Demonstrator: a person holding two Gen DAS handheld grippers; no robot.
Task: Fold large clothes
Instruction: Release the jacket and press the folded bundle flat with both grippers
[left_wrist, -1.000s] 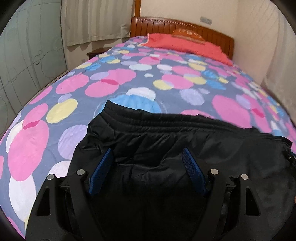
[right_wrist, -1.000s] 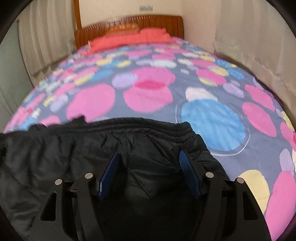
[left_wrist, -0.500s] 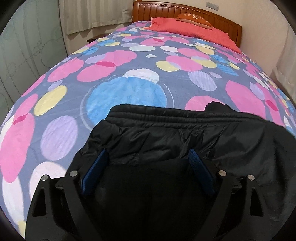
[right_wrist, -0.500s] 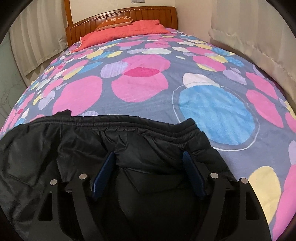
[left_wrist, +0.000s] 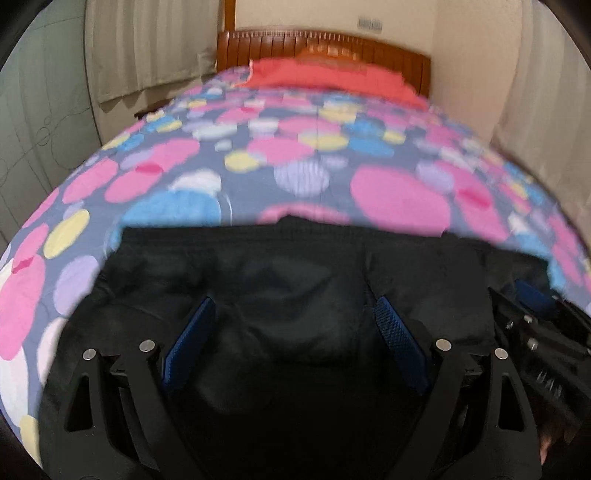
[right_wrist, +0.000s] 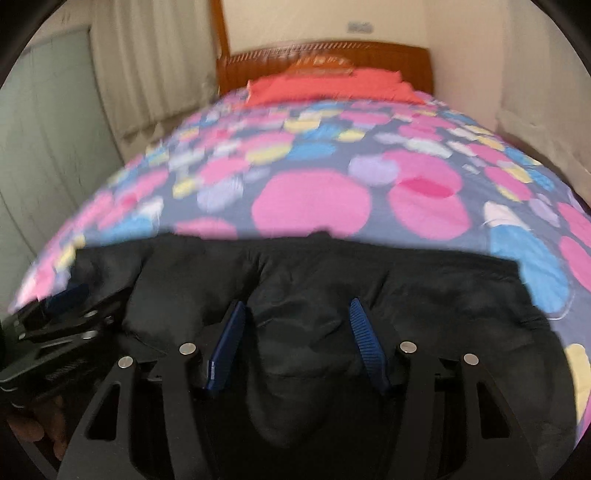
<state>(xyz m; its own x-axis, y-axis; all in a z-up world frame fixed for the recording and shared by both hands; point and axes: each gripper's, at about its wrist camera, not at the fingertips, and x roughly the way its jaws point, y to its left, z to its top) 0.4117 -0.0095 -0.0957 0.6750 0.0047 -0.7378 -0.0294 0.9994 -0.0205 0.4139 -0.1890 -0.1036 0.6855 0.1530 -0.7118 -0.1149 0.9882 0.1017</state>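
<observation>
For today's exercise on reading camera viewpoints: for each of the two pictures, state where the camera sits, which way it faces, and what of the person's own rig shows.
Left wrist: on the left gripper, facing the headboard over the black garment; the right gripper shows at right.
Right wrist: on the right gripper, jaws closing over loose fabric, facing likewise; the left gripper shows at left.
Shared: garment, spotted bedspread, red pillow.

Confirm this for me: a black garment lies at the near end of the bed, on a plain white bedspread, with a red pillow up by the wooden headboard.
One thing is wrong: the bedspread is not plain white. Both wrist views show it grey-blue with pink, blue, yellow and lilac circles. The rest holds: the black garment lies at the near end, and the red pillow sits by the wooden headboard.
</observation>
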